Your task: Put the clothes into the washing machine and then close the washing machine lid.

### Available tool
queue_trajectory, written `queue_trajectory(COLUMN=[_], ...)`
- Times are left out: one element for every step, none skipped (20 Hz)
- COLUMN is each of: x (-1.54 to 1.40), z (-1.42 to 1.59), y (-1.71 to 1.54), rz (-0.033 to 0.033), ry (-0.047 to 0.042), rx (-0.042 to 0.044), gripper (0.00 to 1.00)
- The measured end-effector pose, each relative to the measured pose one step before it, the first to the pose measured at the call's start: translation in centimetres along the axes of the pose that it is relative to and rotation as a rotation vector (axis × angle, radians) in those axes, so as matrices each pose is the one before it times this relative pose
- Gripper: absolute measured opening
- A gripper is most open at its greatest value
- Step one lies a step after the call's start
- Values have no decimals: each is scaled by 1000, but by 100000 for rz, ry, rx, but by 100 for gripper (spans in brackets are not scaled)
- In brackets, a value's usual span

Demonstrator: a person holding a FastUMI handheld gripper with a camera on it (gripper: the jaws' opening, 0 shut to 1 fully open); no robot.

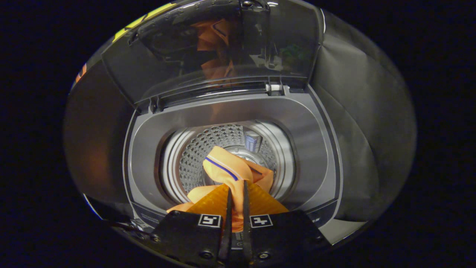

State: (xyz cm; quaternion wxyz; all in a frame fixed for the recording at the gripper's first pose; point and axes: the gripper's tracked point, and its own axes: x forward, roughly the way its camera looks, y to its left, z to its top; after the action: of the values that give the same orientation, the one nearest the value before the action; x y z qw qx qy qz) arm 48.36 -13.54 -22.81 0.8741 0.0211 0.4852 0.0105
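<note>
- Washing machine (pixel 319 163), a grey top-loader, lies beyond the fingers, its rounded plastic rim around the opening.
- Its dark, glossy see-through lid (pixel 223 48) stands raised past the opening, mirroring a patch of orange.
- The perforated steel drum (pixel 200 156) sits below the rim, just ahead of the fingers.
- The orange cloth with a blue stripe (pixel 227 169) hangs over the drum.
- The gripper (pixel 235 193) has its black fingers nearly together, pinching that cloth between them.

The washing machine (pixel 319 149), lid (pixel 223 48) raised, holds the orange garment (pixel 227 169) over its drum (pixel 208 149).
</note>
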Motion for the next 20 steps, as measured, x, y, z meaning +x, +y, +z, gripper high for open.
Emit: queue_trajectory(x=[34,-75,-37,-50,-59,171,-89,65,-125,-57,39,-163,-304,-263,-264,-450,-343,-434,-419,-381], z=[211,208,15,-199,-48,-657,-336,-411,-245,-71,-77,-33,-66,268,264,138,404,153,235,278], y=[139,93,48,61,231,236,167,93,66,155,48,78,96,193,207,-146,21,173,293,251], rz=[362,-226,-1428,-403,-457,272,-25,-188,-398,44,-103,-192,-180,494,-35,-1108,-524,-125,675,498], ry=[-1468,-1214,-689,-602,-71,428,757,147,97,-166,-201,-354,-690,-2199,-2158,-1574,-2421,-1119,-1180,-1695], rx=[-1372,-1375,-42,905,1318,-119,-650,-914,-542,37,240,77,-778,-970,-997,-1708,-1353,-1394,-1141,-907], gripper=[28,41,53,66,78,78,79,78,79,78,78,78,78,78,78,78,79,78,78,78])
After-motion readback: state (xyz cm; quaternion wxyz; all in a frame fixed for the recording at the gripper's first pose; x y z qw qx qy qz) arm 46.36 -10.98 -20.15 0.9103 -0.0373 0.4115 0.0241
